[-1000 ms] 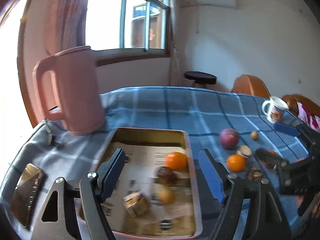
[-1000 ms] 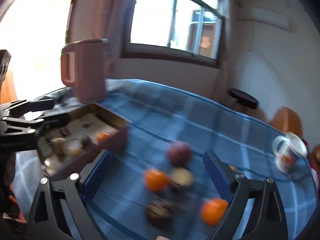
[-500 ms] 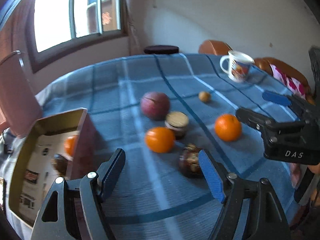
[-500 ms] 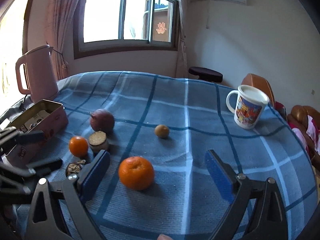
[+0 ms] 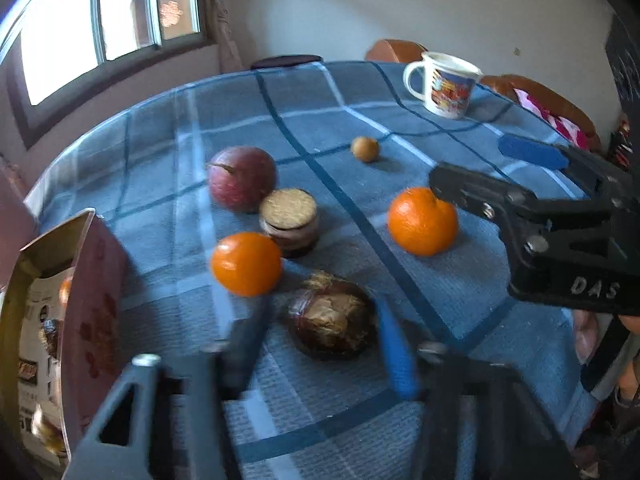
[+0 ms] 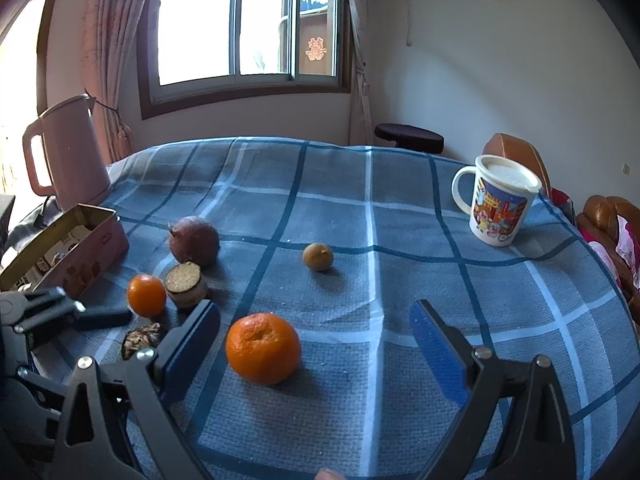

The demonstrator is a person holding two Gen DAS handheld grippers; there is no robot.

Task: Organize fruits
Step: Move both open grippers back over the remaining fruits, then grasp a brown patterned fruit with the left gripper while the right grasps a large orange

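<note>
Left tongs (image 5: 320,344) are closing around the dark husked fruit (image 5: 334,326) on the tabletop (image 5: 240,120), pads either side, not yet pinching; right tongs (image 6: 316,352) are wide open and empty, the big orange (image 6: 263,348) just inside by the left pad. We're mid-pick: next we finish the squeeze, lift, and carry it to the tin box (image 5: 94,304) at the left, clearing the small orange (image 5: 246,263).

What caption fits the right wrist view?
Open right tongs hover at an orange on the checked blue tablecloth.
</note>
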